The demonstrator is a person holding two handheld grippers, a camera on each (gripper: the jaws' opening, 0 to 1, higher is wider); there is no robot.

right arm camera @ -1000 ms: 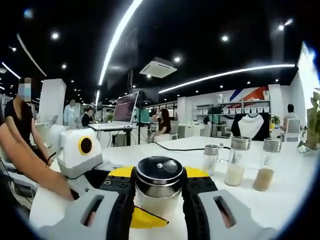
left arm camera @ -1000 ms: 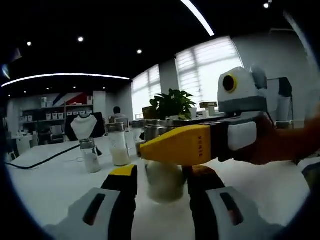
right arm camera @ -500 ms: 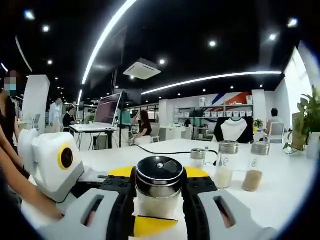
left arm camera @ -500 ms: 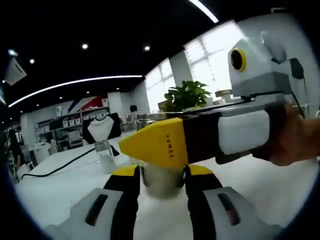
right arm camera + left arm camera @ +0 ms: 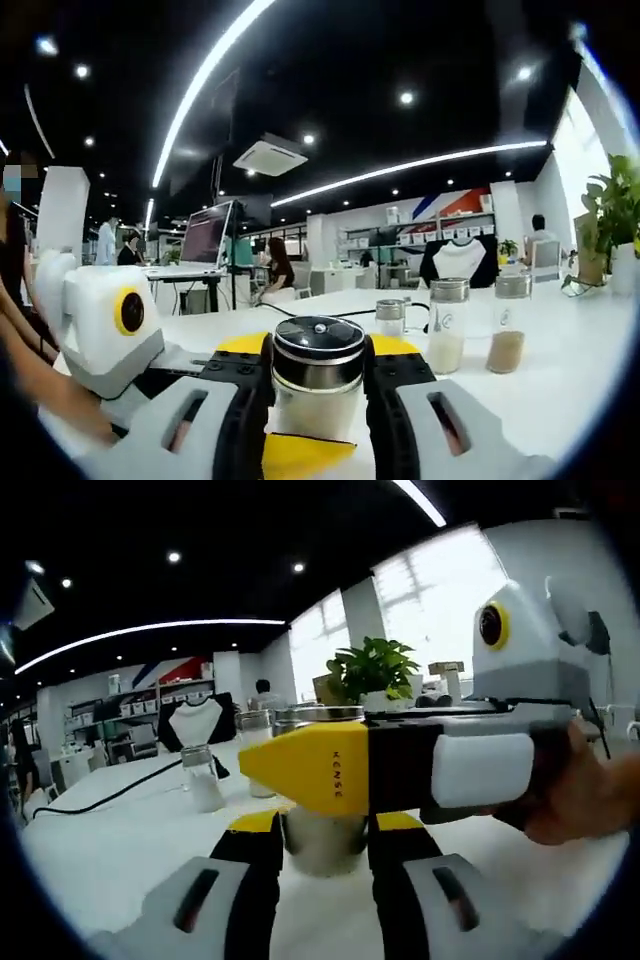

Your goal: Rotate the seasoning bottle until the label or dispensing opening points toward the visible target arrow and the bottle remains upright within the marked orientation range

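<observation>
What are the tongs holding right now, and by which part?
Both tongs, left and right, clamp the seasoning bottle at its body below the metal lid.

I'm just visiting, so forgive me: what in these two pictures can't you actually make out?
- Target arrow and orientation marks: the table around the seasoning bottle is covered by both hand-held grippers.
- Bottle's label: in the right gripper view the jaws hide its sides; only the dark lid is plain.
- Bottle in the left gripper view: the right hand-held gripper crosses in front of it.
- Print on the three far bottles: too small.

Silver-lidded seasoning bottle (image 5: 318, 375), yellow-and-black tongs (image 5: 318, 385)
</observation>
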